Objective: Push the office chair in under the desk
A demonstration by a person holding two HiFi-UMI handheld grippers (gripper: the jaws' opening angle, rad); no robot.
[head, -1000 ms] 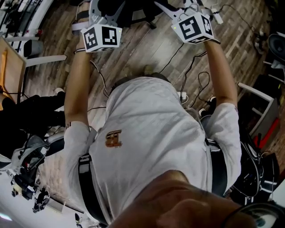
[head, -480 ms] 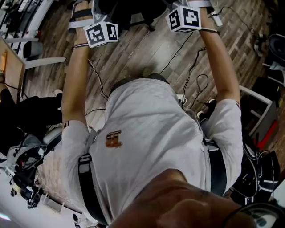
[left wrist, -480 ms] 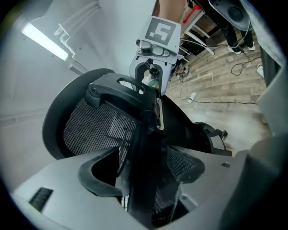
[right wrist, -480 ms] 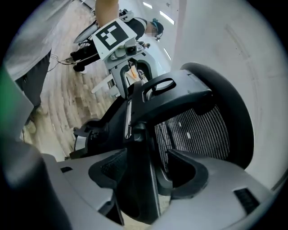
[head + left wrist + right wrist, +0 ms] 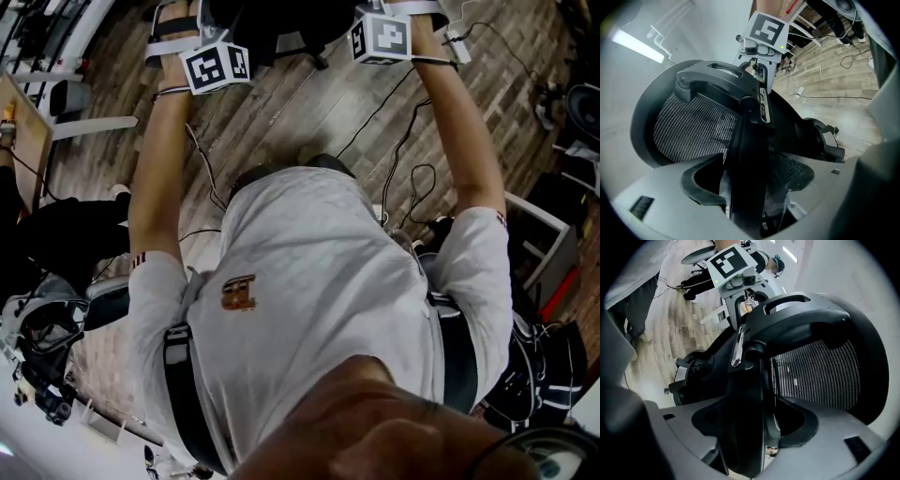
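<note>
The black office chair (image 5: pixel 272 19) shows only at the top edge of the head view, in front of my outstretched arms. In the left gripper view its mesh back (image 5: pixel 689 126) fills the picture. My left gripper (image 5: pixel 750 187) straddles the back's dark outer frame; its jaws have just been opening and stand apart from the frame. In the right gripper view the same mesh back (image 5: pixel 815 371) is close. My right gripper (image 5: pixel 754 427) straddles the opposite frame edge, its jaws also just opened, with gaps on both sides. Each gripper's marker cube (image 5: pixel 216 67) (image 5: pixel 382 37) shows in the head view.
Black cables (image 5: pixel 394 159) trail over the wooden floor below the chair. A wooden desk corner (image 5: pixel 23 141) and a white leg (image 5: pixel 94 127) are at the left. A white shelf frame (image 5: pixel 553 225) and dark bags (image 5: pixel 544 366) stand at the right.
Both grippers have moved away from my body toward the chair, up in the head view. Both marker cubes have rolled, the right one more.
</note>
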